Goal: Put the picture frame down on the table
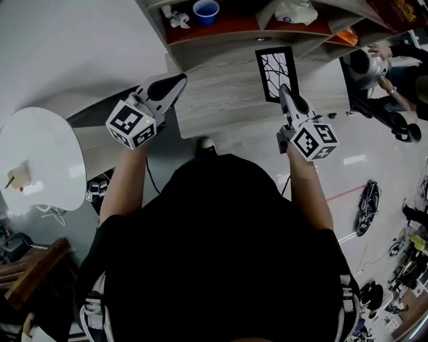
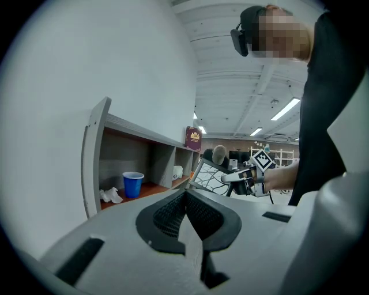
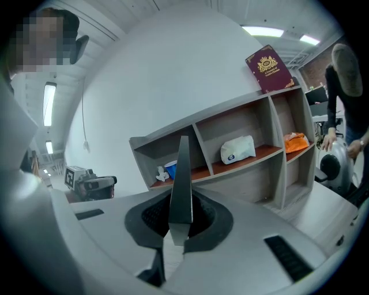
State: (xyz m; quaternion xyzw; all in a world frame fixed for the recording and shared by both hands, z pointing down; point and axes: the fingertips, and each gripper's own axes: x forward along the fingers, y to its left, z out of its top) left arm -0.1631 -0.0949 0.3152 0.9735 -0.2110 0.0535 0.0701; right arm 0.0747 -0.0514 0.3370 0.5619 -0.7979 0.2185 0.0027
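Note:
The picture frame (image 1: 275,72) is black-edged with a white panel of black branch lines. My right gripper (image 1: 287,93) is shut on its lower edge and holds it above the wooden table (image 1: 221,100). In the right gripper view the picture frame (image 3: 182,178) shows edge-on, standing up between the jaws. My left gripper (image 1: 175,83) is shut and holds nothing, off to the left over the table's near edge. From the left gripper view the picture frame (image 2: 209,176) appears tilted in the right gripper (image 2: 226,178).
A shelf unit (image 1: 267,30) stands at the back of the table, holding a blue cup (image 1: 206,11), crumpled paper (image 1: 176,18), a white bag (image 1: 294,11) and an orange item (image 1: 348,37). A round white side table (image 1: 33,157) is at left. A person (image 1: 401,60) stands at right.

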